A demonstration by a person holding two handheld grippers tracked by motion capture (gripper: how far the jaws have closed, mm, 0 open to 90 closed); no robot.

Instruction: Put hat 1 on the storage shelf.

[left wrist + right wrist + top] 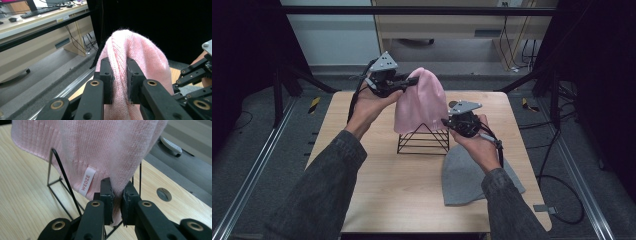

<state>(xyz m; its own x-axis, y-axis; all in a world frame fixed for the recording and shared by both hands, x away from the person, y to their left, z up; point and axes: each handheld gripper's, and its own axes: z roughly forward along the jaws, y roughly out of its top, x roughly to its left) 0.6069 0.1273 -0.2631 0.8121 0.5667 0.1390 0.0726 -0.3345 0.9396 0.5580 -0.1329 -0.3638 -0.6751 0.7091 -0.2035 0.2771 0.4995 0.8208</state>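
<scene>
A pink knitted beanie [422,102] hangs over a black wire stand [423,140] in the middle of the table. My left gripper [411,82] is shut on a fold of the pink beanie [140,57] near its top; the knit is pinched between the pads [108,82]. My right gripper [445,121] is shut on the lower right edge of the pink beanie [100,147], next to a small white label [87,182]. The black wire stand [62,185] rises under the hem. A grey beanie [467,175] lies flat on the table at the right front.
The wooden table [382,195] has bare room at the left and front. A round hole [163,194] sits in the tabletop near the right edge. Black frame posts and cables stand around the table; a desk [37,22] is beyond it.
</scene>
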